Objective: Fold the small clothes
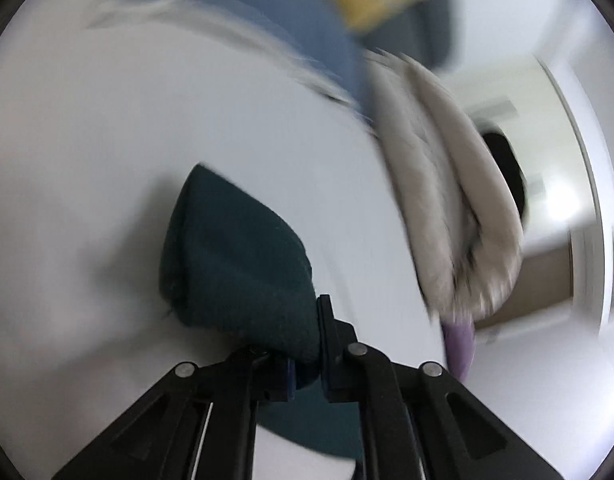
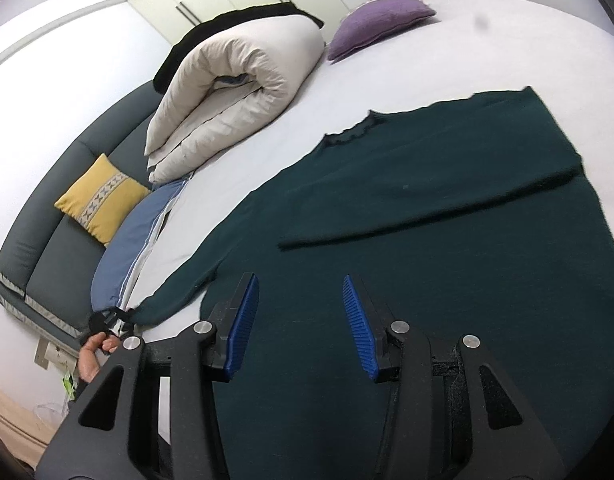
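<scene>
Underneath everything lies the bed [image 2: 487,52], its white sheet filling most of both views. Along its far side runs a dark grey padded headboard [image 2: 67,208], with a yellow cushion [image 2: 101,200] leaning on it and a blue pillow [image 2: 135,240] just beside that. A rolled cream duvet [image 2: 235,92] rests on the sheet near the headboard, and a purple cushion [image 2: 379,20] sits further along the bed.

Spread flat on the sheet is the dark green sweater [image 2: 427,240], collar toward the duvet. One sleeve is folded across the chest; the other sleeve [image 1: 235,248] stretches out toward the blue pillow.

The right tool [image 2: 301,320] hangs over the lower part of the sweater, its blue ribbed pads spread well apart with only the flat cloth showing between them. Whether the pads rest on the fabric or sit just above it cannot be told from this angle.

The left tool [image 1: 307,344] is pressed together on the cuff end of the outstretched sleeve, the green knit bunched between its fingers and bulging out ahead of them over the sheet. That view is smeared with motion blur, so the sleeve looks lifted off the sheet, though this is hard to be sure of. In the right wrist view a hand [image 2: 93,354] shows at the sleeve's end, gripping the left tool.
</scene>
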